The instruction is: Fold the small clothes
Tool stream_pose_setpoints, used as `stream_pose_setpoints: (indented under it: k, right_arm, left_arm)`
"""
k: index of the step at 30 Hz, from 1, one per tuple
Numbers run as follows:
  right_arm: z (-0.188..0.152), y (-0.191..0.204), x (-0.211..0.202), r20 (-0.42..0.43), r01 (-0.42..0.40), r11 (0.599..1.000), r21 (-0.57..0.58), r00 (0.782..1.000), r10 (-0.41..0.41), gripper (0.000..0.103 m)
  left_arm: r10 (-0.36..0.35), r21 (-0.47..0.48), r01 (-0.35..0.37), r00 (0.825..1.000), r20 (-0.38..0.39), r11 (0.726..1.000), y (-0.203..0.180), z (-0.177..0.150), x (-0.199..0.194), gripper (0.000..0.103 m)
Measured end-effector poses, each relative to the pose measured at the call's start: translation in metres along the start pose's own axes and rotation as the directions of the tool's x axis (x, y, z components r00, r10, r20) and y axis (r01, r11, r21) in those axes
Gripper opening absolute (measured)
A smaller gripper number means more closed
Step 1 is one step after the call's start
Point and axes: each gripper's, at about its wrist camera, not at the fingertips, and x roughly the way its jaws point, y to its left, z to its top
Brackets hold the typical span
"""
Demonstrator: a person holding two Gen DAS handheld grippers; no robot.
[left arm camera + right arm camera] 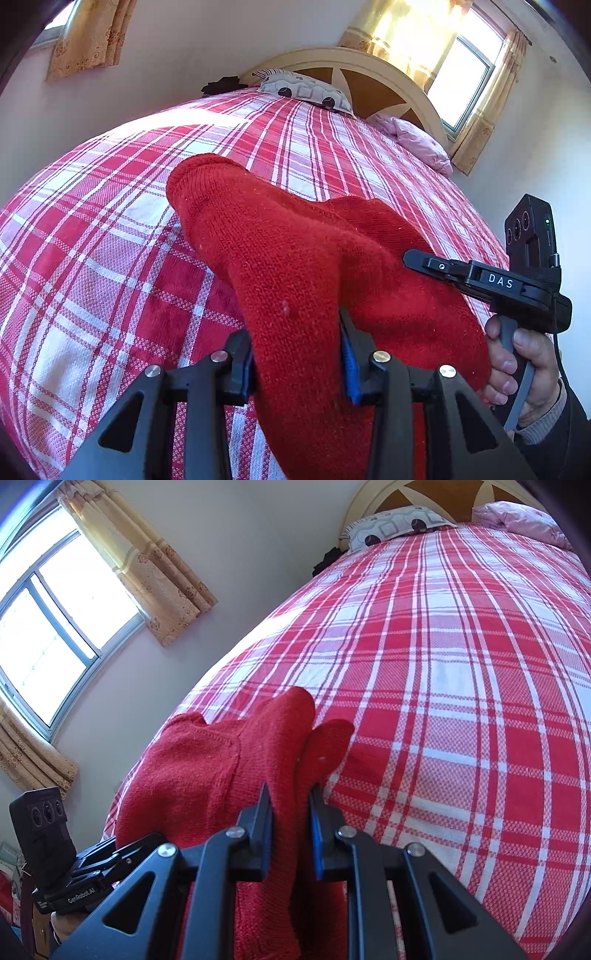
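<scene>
Red knit clothes point(295, 266) hang soft and floppy over the near part of your checked bed point(110, 258). Your left gripper point(297, 354) and right gripper point(290, 834) each pinch a bunched fold. Grip by the edges, not the thick middle.

The red knitted woollen garment point(295, 258) hangs over the red-and-white checked bed point(110, 240), between both tongs. Beyond it, a patterned grey pillow point(306, 90) and a pink pillow point(417, 142) lie against the headboard point(369, 62).

Both the left claw point(297, 354) and right claw point(291, 834) grip cloth.
</scene>
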Motion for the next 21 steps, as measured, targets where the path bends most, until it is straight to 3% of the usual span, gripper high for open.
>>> stream_pose_setpoints:
  k: [15,21]
  right_arm:
    - [-0.001,0.004,0.008,-0.047,0.090,0.996,-0.027,0.995,-0.091,0.023]
    - [0.001,0.008,-0.019,0.017,0.130,0.990,-0.052,0.992,-0.129,0.038]
  left_arm:
    - [0.041,0.010,-0.041,0.999,-0.005,0.999,0.002,-0.010,-0.007,0.051]
    - [0.111,0.028,-0.112,0.993,0.029,0.993,-0.003,-0.010,-0.029,0.052]
